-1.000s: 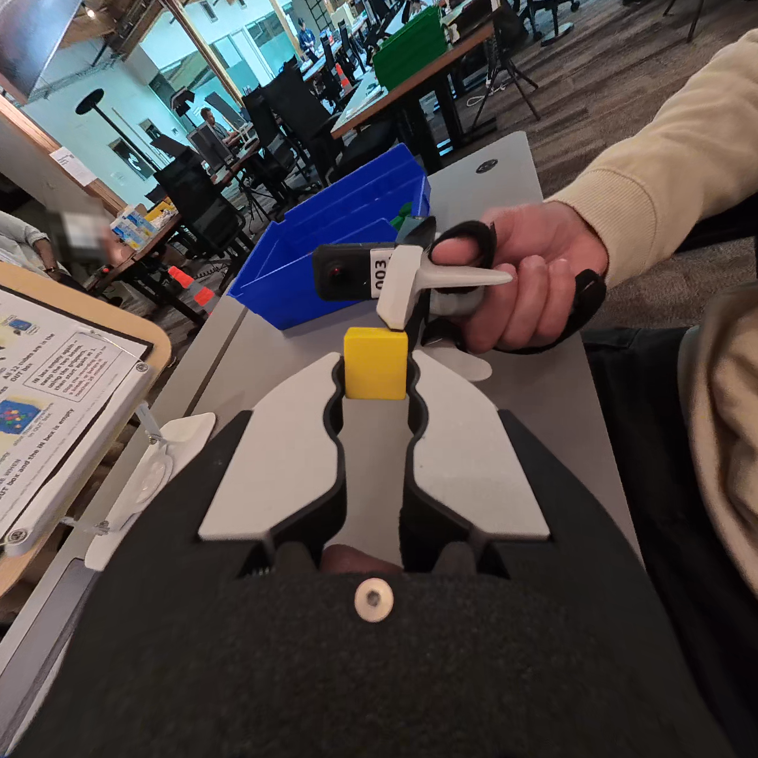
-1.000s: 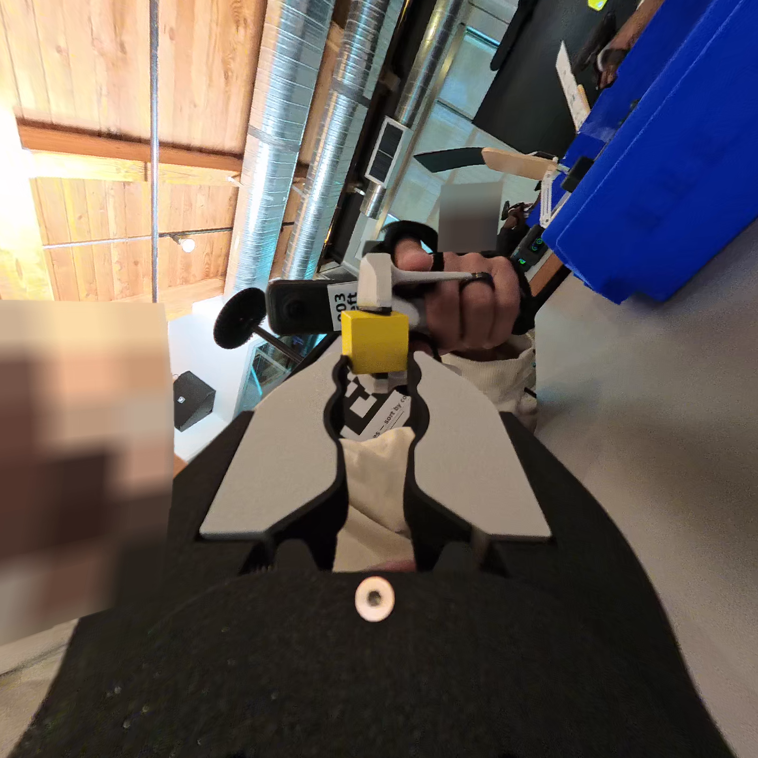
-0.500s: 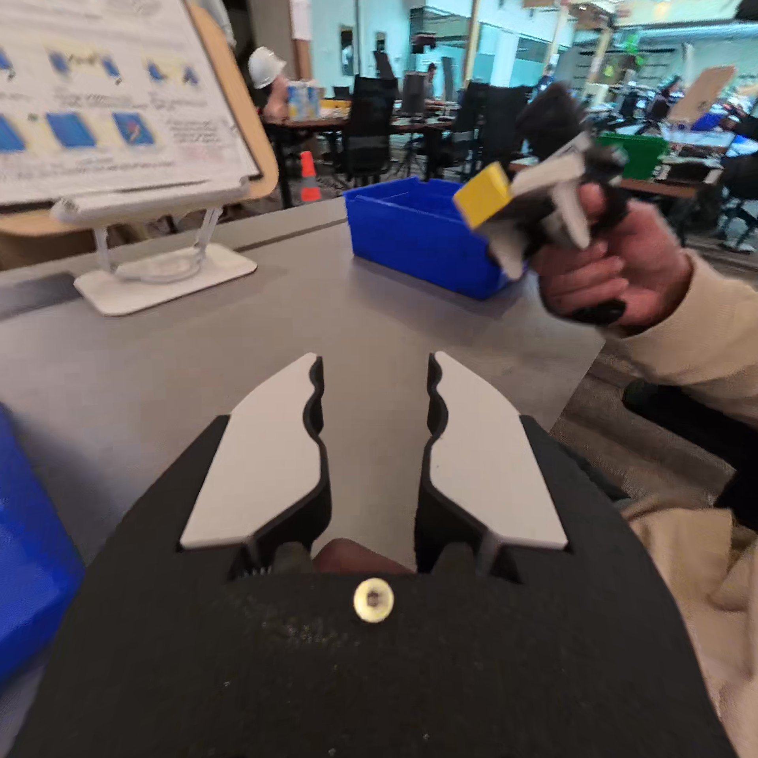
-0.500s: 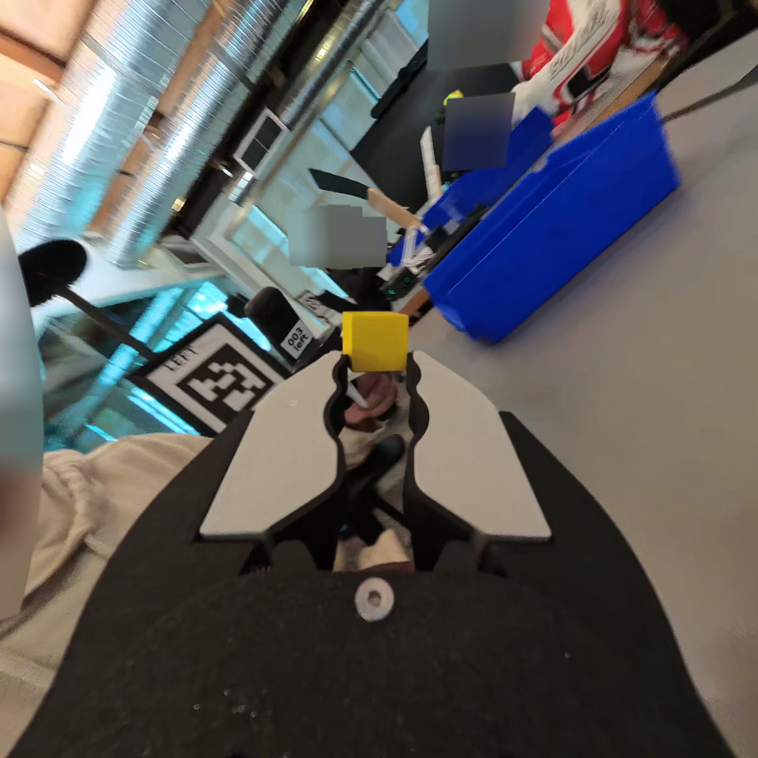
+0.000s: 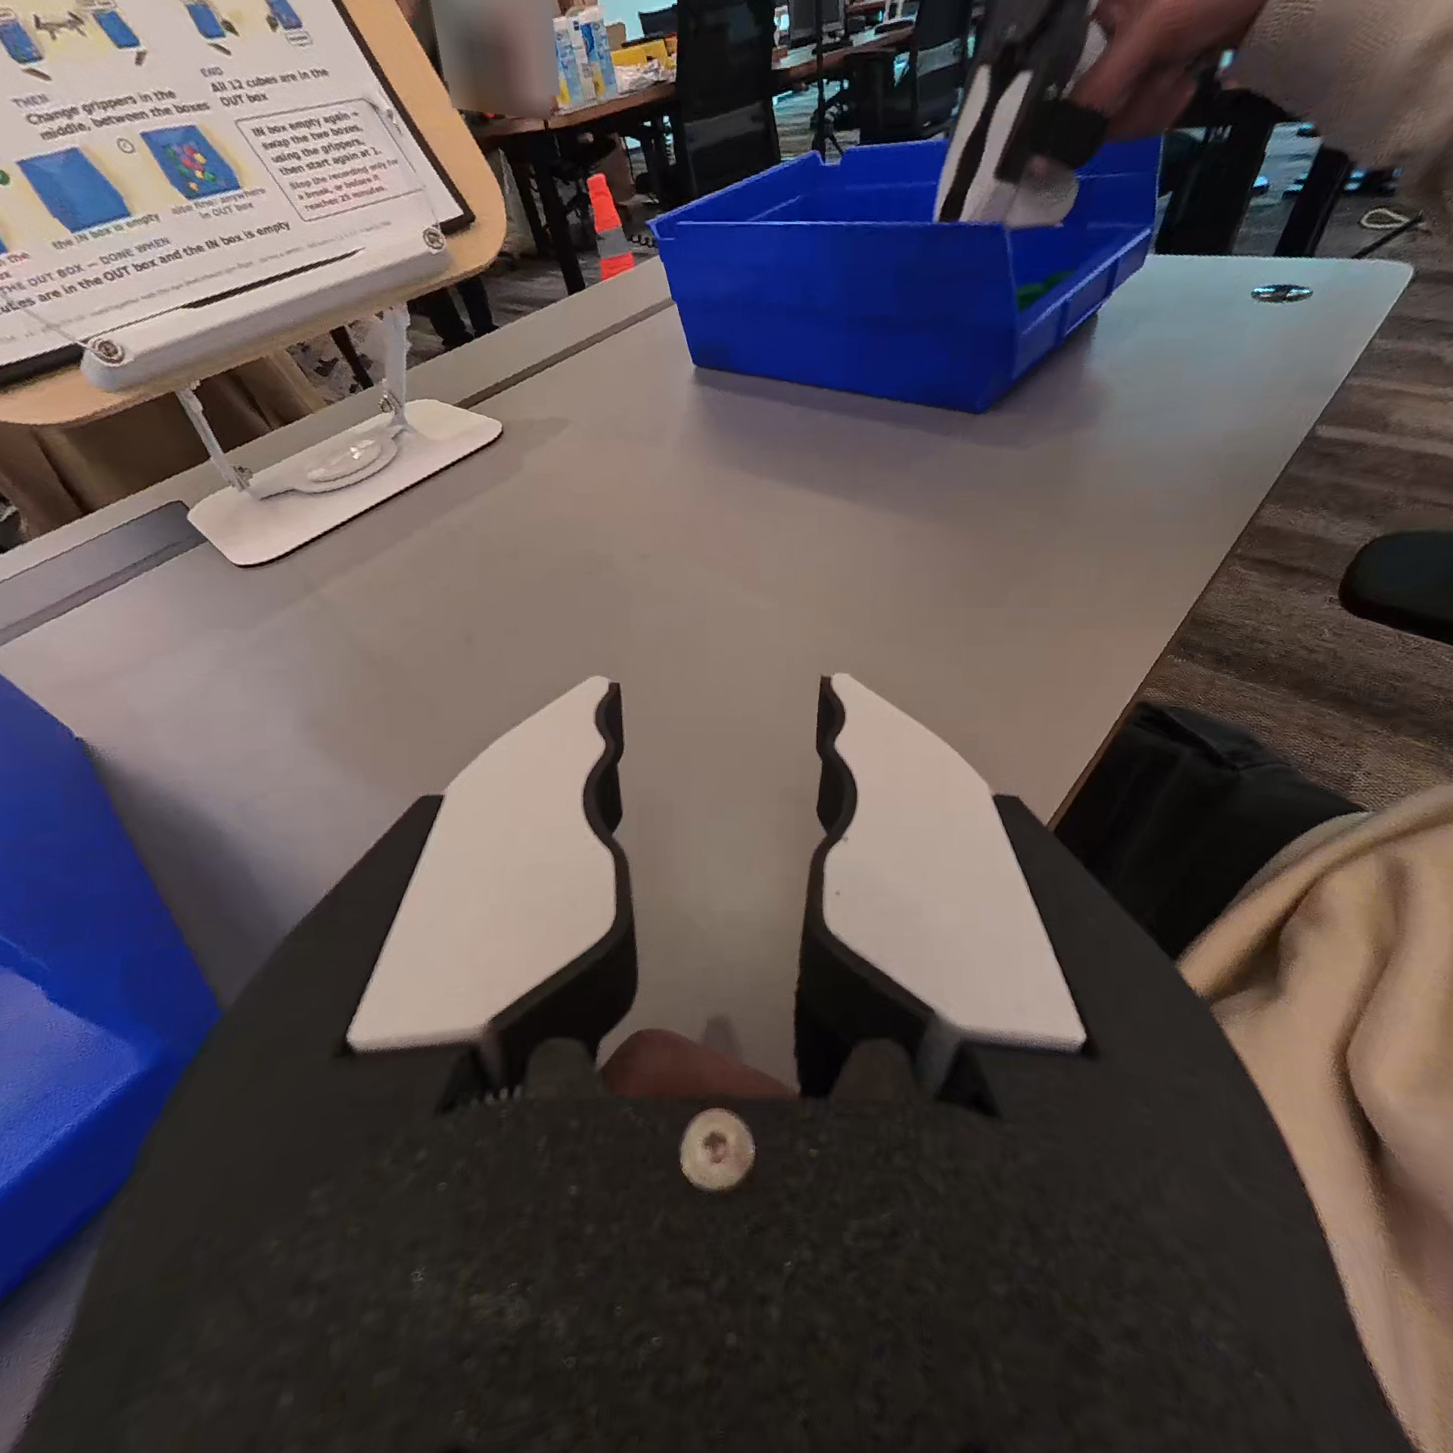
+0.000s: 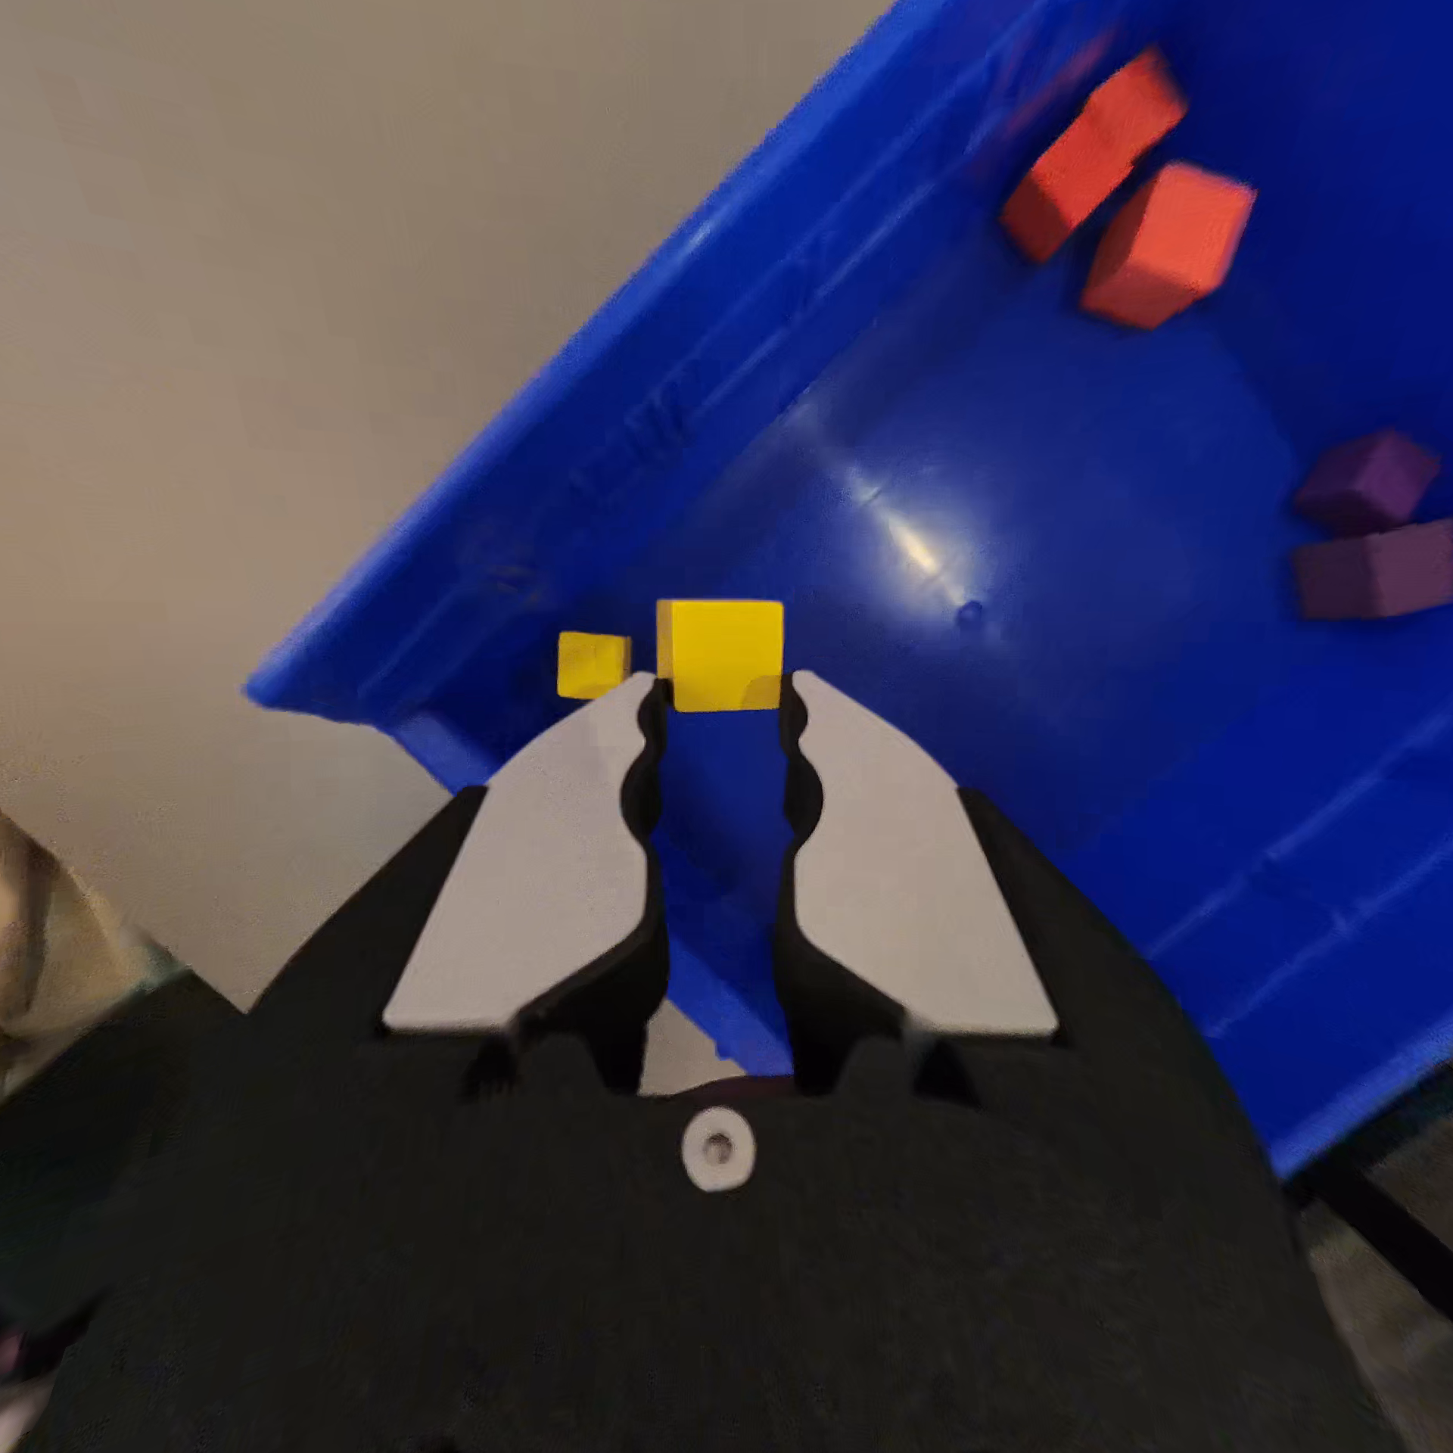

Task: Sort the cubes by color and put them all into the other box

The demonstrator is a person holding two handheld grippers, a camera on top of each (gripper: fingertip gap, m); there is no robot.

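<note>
My right gripper [image 6: 719, 684] is shut on a yellow cube [image 6: 719, 664] and holds it inside the blue box [image 6: 550, 503], above the floor near a corner. A second yellow cube [image 6: 594, 664] lies in that corner just left of it. Two red cubes [image 6: 1093, 157] [image 6: 1171, 244] and two purple cubes [image 6: 1364, 480] [image 6: 1376, 578] lie farther in. My left gripper [image 5: 715, 692] is open and empty over the grey table [image 5: 708, 511]. In the left wrist view the right gripper [image 5: 998, 157] dips into the far blue box [image 5: 849, 299].
A second blue box [image 5: 79, 983] stands at the left edge, close to my left gripper. An instruction board on a white stand [image 5: 338, 464] stands at the back left. Something green [image 5: 1042, 287] shows through the far box's side. The table edge runs along the right. About 40 cm separates my left fingertips from my right.
Both grippers held the yellow cube a second ago. My left gripper let go, opened and drew back. My right gripper carried the cube over and down into the far blue box.
</note>
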